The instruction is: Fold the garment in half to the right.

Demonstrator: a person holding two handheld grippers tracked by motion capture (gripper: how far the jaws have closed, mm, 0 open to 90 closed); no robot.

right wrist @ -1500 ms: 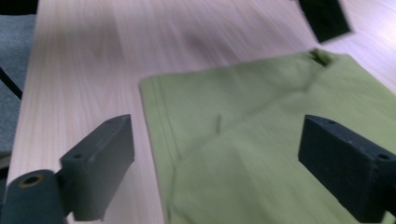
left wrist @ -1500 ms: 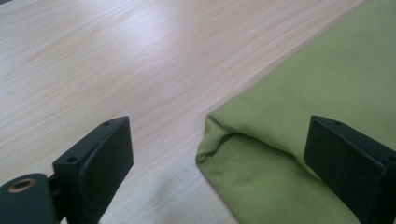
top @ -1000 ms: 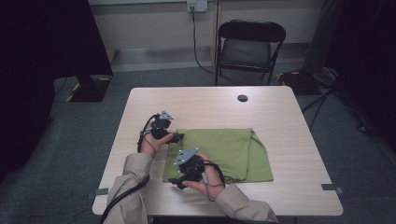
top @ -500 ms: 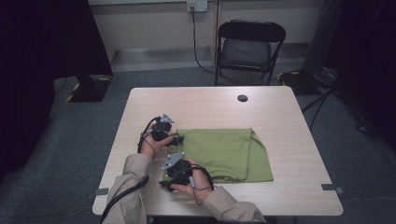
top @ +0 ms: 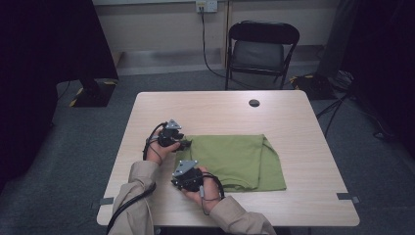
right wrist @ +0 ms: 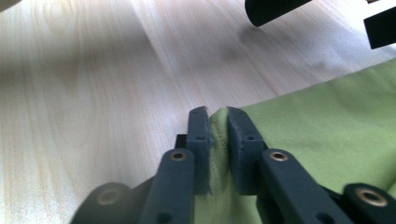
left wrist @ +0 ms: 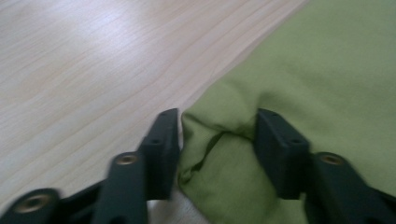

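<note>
The right gripper [right wrist: 215,114] has just closed its jaws and now pinches the near-left corner of the green cloth [top: 235,159]. The left gripper [left wrist: 217,133], jaws closing, bunches the far-left corner between its pads. The cloth lies folded on the table [top: 303,127], ready for lifting.

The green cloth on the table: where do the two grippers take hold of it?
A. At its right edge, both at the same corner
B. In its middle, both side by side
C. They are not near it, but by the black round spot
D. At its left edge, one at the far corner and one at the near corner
D: in the high view the left gripper is at the far left corner of the green cloth and the right gripper at the near left corner, each with cloth between its jaws.
</note>
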